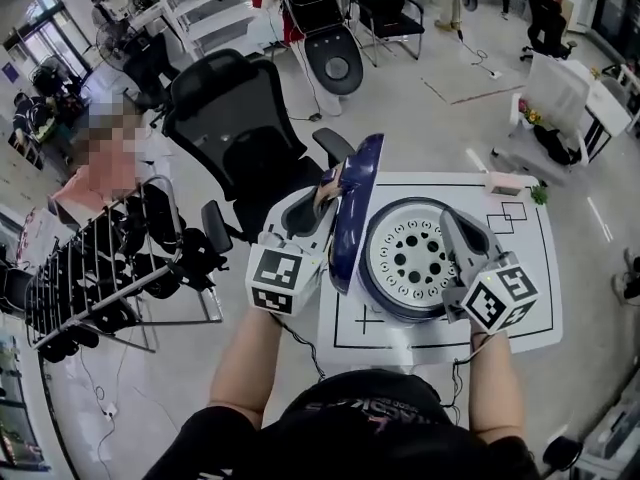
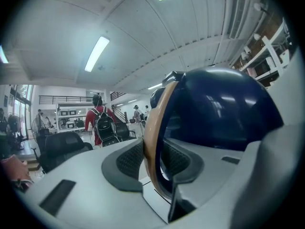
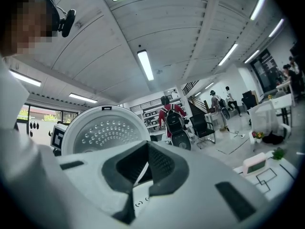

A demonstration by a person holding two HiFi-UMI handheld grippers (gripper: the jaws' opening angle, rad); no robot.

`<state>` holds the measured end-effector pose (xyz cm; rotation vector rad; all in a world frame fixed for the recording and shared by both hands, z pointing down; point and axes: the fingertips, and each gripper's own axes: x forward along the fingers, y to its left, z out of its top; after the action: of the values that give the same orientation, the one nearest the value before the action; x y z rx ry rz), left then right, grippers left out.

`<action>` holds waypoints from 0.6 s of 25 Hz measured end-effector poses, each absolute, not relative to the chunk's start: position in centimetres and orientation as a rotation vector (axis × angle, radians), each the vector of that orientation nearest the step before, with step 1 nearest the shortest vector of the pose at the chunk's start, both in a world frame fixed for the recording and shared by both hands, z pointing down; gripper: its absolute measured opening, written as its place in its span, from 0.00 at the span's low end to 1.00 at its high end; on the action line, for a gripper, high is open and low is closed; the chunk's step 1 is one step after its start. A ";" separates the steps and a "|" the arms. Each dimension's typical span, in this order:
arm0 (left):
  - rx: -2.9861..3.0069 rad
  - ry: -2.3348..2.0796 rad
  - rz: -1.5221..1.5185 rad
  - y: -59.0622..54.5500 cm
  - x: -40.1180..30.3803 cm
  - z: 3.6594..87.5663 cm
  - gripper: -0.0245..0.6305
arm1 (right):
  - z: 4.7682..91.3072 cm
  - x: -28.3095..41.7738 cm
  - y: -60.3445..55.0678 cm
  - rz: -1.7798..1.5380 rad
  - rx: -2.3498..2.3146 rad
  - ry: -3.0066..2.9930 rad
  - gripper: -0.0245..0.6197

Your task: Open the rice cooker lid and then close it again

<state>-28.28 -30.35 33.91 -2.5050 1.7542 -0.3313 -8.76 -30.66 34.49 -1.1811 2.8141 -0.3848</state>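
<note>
Lid [image 1: 360,193] upright — my left gripper [image 1: 327,190] fingers pinch its rim; right gripper [image 1: 450,226] fingers pressed together, empty. I should grip firmly and trace the hinge's arc.

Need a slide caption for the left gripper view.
Left gripper grips the rim of the open, upright rice cooker lid.

One rice cooker [image 1: 410,258] with one lid [image 1: 355,203] is pictured on one table [image 1: 545,308], flanked by two grippers (left gripper [image 1: 322,200], right gripper [image 1: 458,233]); one pink box [image 1: 505,183] and one small plant [image 1: 540,195] are also counted.
</note>
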 end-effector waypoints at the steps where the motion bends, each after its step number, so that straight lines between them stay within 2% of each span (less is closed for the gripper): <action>1: -2.507 1.766 -0.327 -30.4 -28.5 34.0 0.21 | 34.5 -8.9 -30.7 -0.386 -1.177 2.816 0.04; 15: -2.557 1.812 -0.273 -30.3 -30.3 35.2 0.21 | 35.1 -11.0 -30.6 -0.386 -1.155 2.833 0.04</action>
<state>-30.33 -30.30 35.23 -2.5573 1.8117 -0.2732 -11.03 -30.64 35.11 -1.1550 2.8328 -0.3864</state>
